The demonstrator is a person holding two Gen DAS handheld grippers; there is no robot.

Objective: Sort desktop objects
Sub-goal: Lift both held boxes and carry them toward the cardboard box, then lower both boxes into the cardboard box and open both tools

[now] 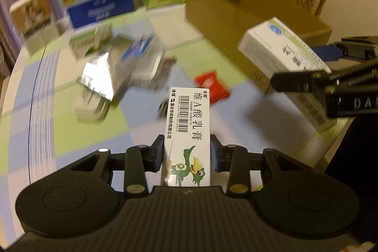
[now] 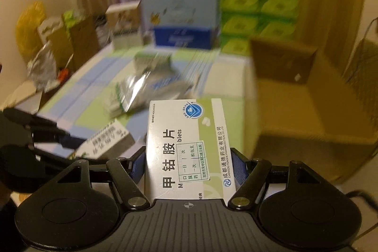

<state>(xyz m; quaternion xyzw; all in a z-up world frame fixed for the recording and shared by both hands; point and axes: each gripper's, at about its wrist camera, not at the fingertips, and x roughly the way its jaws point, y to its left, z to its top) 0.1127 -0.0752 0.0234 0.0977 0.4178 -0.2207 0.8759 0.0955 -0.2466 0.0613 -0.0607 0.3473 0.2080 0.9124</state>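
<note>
Our left gripper [image 1: 187,152] clenches a slim cardboard ointment box [image 1: 187,131], long axis pointing forward. Our right gripper [image 2: 189,164] grasps a flat, glossy tablet box [image 2: 186,145], likewise lengthwise.

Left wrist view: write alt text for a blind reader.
The left gripper clamps a narrow ointment box above a checked tablecloth. At right, the right gripper holds a white box near an open carton.
</note>
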